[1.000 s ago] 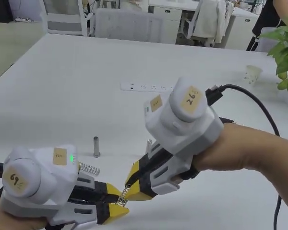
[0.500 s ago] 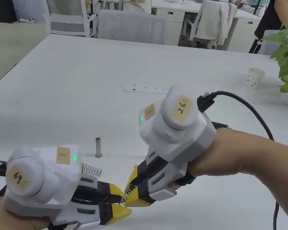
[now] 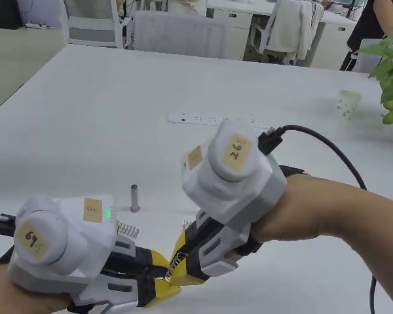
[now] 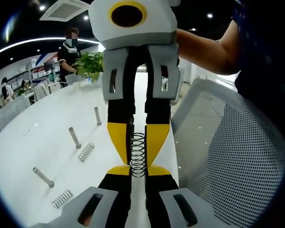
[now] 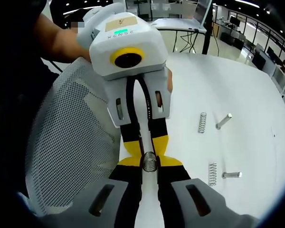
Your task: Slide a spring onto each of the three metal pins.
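- The white worktop (image 3: 85, 98) runs out of the head view at the bottom and on the right. The two grippers cover its near edge.
- A mesh chair back (image 4: 228, 142) stands just off that near edge. In both gripper views it is cut off at the side.
- The right gripper (image 3: 178, 265) points down and to the left, held in a hand whose forearm comes in from the right. Its jaws are pinched on one end of the held spring (image 4: 138, 154). From head height its white body blocks the worktop behind it.
- The left gripper (image 3: 164, 284) sits low at the left, partly cut off by the bottom of the head view. Its jaws are closed on the other end of the same spring.
- The held spring hangs clear of the worktop by the near edge, bridging the two sets of yellow tips. In the head view little more than a few coils can be made out.
- Three bare pins stand upright in a row back from the near edge: the end pin (image 4: 42, 176), the middle pin (image 4: 74, 137) and the far pin (image 4: 98, 115).
- One loose spring (image 4: 86, 151) lies beside the middle pin.
- A second loose spring (image 4: 61, 198) lies beside the end pin.
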The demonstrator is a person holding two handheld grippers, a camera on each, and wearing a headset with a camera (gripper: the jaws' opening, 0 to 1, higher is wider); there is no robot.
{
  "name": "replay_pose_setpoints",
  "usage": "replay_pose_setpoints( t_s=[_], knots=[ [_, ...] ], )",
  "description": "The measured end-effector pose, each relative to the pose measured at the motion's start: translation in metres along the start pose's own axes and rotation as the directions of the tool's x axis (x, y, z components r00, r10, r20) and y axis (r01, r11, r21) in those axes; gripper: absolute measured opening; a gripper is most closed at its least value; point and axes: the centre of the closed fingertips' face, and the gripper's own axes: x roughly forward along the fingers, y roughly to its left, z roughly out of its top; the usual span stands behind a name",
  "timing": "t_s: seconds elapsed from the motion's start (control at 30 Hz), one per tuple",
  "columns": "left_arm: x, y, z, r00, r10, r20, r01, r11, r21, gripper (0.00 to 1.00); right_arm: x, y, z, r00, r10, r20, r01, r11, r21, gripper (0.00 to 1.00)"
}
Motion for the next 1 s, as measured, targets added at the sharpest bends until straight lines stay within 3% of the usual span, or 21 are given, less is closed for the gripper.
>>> replay_pose_setpoints(
  t_s=[0.37,1.0],
  knots=[
    [-0.001,0.005,0.001,0.9998,0.009,0.020,-0.009,0.999,-0.034,0.03,-0.001,-0.003,0.001,0.9999,-0.011,0.002,0.011,1.000,-0.001,0.08],
    [0.000,0.011,0.001,0.9983,0.039,0.044,-0.034,0.992,-0.120,0.32,-0.006,-0.011,-0.006,0.9991,-0.041,-0.003,0.042,0.999,0.022,0.08]
  ],
)
